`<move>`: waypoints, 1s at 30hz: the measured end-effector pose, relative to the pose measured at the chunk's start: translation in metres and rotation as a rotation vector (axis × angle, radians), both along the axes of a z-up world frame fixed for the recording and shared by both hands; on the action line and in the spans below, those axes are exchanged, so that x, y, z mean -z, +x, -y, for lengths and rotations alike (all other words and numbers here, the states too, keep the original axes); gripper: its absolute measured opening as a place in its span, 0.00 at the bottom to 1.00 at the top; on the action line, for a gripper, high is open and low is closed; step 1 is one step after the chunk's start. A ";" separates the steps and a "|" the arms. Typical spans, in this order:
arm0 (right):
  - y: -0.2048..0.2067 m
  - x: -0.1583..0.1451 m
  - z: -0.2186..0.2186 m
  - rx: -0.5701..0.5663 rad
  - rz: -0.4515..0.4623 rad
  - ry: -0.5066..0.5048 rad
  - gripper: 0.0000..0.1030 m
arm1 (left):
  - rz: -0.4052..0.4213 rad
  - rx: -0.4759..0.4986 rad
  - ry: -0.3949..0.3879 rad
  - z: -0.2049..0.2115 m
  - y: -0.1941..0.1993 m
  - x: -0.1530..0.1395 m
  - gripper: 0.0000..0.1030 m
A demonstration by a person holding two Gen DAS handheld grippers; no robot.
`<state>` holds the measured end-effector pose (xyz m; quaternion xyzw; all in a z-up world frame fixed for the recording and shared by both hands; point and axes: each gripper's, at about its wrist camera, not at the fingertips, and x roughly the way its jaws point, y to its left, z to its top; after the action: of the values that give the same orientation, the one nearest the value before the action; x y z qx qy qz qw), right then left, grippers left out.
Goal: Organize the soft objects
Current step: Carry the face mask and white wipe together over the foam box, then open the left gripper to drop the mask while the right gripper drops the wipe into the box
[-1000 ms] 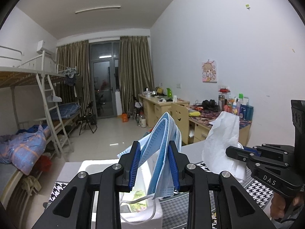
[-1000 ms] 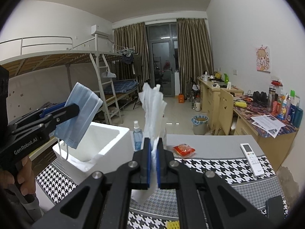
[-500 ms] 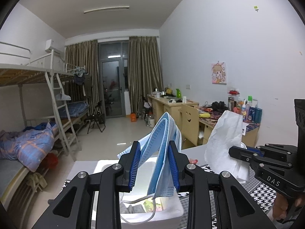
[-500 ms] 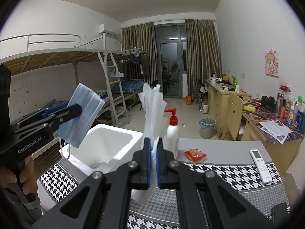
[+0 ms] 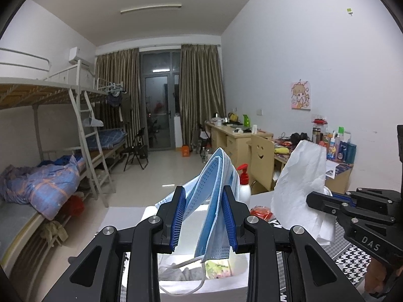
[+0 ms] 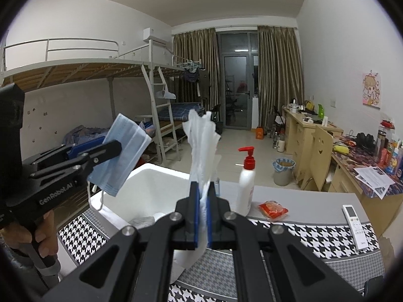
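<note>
My left gripper point(image 5: 204, 216) holds a blue face mask point(image 5: 214, 201) between its blue pads, above a white foam box point(image 5: 201, 279). The mask's ear loops hang into the box. From the right wrist view the left gripper point(image 6: 110, 148) and mask point(image 6: 121, 156) are over the box's left rim point(image 6: 161, 173). My right gripper point(image 6: 204, 214) is shut on a white tissue point(image 6: 202, 151) that stands up from the jaws, just right of the box. The tissue also shows in the left wrist view point(image 5: 299, 183).
The box holds grey cloth point(image 5: 181, 274) and a green-printed packet point(image 5: 219, 266). A red-pump white bottle point(image 6: 245, 183), a red snack packet point(image 6: 273, 210) and a white remote point(image 6: 354, 224) lie on the houndstooth-covered table point(image 6: 314, 234). Bunk beds stand left, desks right.
Both grippers have risen and tilted down slightly with their loads. The box interior and the pump bottle have come into view. Grips are unchanged.
</note>
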<state>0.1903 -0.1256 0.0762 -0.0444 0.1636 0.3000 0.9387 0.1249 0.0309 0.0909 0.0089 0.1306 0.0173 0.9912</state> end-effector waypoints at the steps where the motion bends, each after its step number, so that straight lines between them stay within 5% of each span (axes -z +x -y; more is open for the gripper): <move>1: 0.000 0.000 -0.001 -0.001 -0.001 0.000 0.07 | -0.001 -0.006 0.001 -0.001 0.001 0.001 0.30; 19: 0.000 0.003 -0.014 0.027 -0.014 -0.013 0.07 | -0.077 0.003 -0.001 -0.013 0.029 0.019 0.33; 26: 0.002 0.006 -0.016 0.039 -0.028 -0.017 0.07 | -0.114 -0.031 -0.020 -0.029 0.034 0.026 0.72; 30: 0.002 0.006 -0.017 0.037 -0.029 -0.014 0.07 | -0.098 -0.053 -0.024 -0.034 0.029 0.024 0.77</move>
<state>0.1923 -0.1091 0.0705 -0.0438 0.1804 0.2820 0.9413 0.1539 0.0653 0.0673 -0.0056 0.1793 0.0417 0.9829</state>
